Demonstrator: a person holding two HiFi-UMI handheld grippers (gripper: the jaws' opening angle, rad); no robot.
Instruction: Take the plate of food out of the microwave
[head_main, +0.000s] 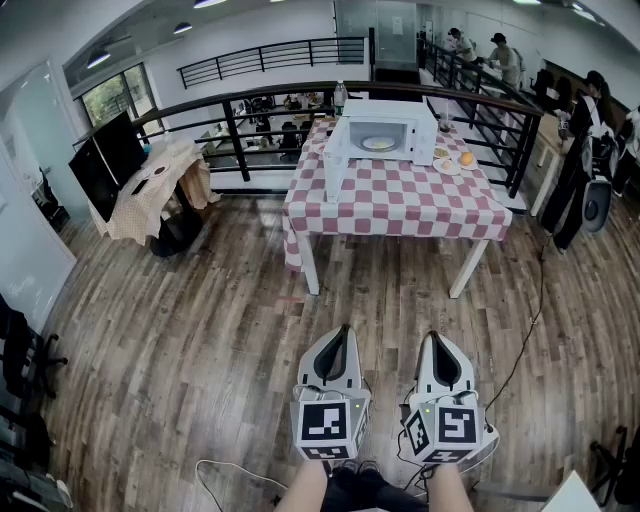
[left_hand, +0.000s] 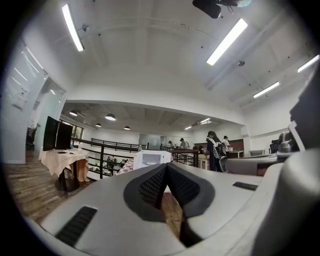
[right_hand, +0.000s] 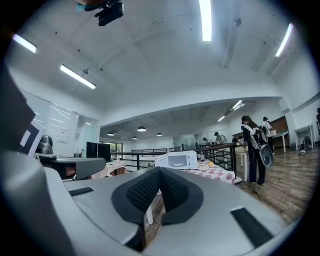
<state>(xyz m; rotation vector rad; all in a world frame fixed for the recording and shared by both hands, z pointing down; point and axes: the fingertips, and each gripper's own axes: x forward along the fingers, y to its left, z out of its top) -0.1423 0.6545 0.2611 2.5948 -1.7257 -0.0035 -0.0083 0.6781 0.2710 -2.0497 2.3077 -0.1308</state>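
Observation:
A white microwave (head_main: 380, 133) stands on a table with a red-and-white checked cloth (head_main: 395, 195), far ahead across the wooden floor. Its door (head_main: 334, 158) hangs open to the left, and a plate of food (head_main: 378, 143) lies inside. The microwave (left_hand: 150, 159) shows small in the left gripper view, and the same microwave (right_hand: 176, 160) in the right gripper view. My left gripper (head_main: 345, 331) and right gripper (head_main: 434, 339) are side by side low in the head view, both shut and empty, pointing level toward the table.
Small plates with an orange (head_main: 465, 158) sit right of the microwave. A black railing (head_main: 250, 110) runs behind the table. A cloth-covered side table with monitors (head_main: 150, 180) stands at the left. People (head_main: 580, 150) stand at the right. A cable (head_main: 530, 300) trails over the floor.

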